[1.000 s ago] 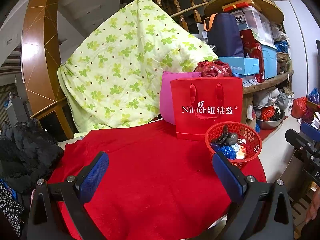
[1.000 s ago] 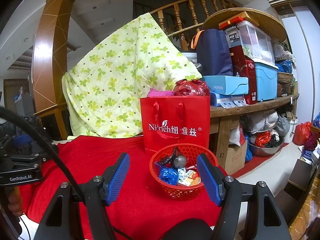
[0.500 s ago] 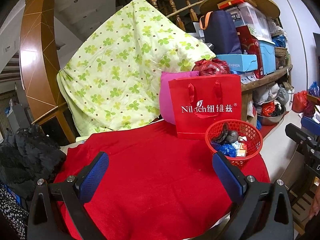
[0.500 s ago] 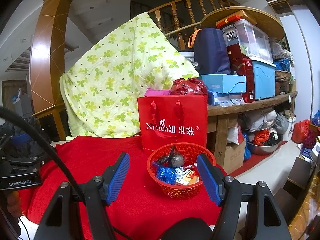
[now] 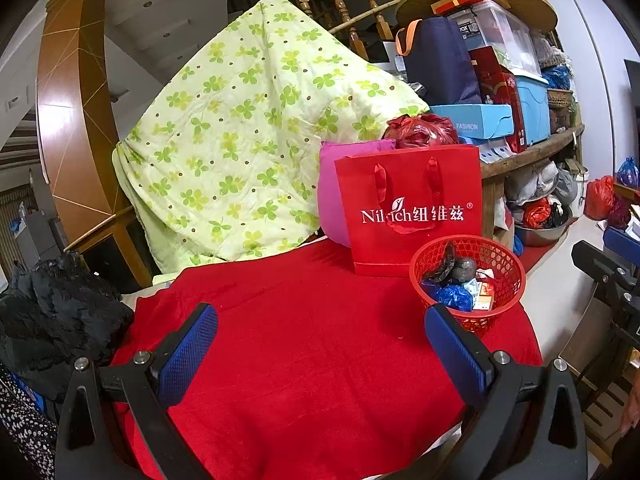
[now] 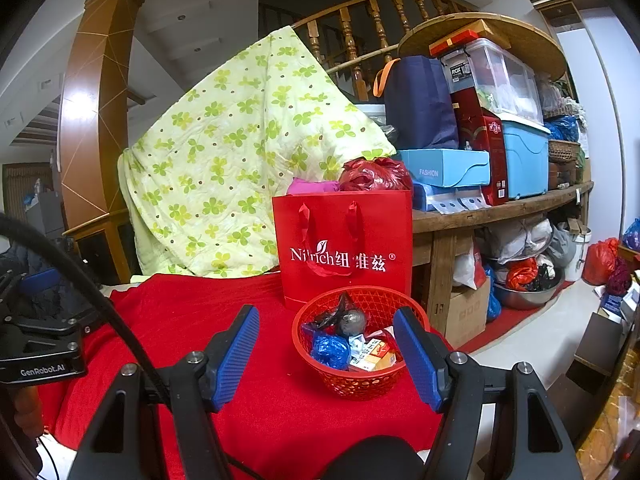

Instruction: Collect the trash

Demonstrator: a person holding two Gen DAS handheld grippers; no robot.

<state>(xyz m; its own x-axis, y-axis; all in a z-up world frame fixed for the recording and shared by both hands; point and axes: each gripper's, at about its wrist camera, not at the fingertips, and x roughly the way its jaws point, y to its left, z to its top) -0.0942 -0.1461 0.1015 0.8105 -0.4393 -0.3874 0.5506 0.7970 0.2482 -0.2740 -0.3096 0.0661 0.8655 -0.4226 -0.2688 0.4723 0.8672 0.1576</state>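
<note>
A red cloth (image 5: pixel 304 360) covers the tabletop. On it, ahead of the right tool (image 6: pixel 326 354), sits a red basket (image 6: pixel 362 380) of trash; just behind the basket stands a red bag (image 6: pixel 344 248), upright.

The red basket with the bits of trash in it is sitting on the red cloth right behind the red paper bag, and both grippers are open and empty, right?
Not quite: the red basket sits in front of the red paper bag, nearer the cameras, not behind it. The right wrist view shows this plainly. The rest holds: it rests on the red cloth with trash inside, and the left gripper and right gripper are open and empty.
</note>
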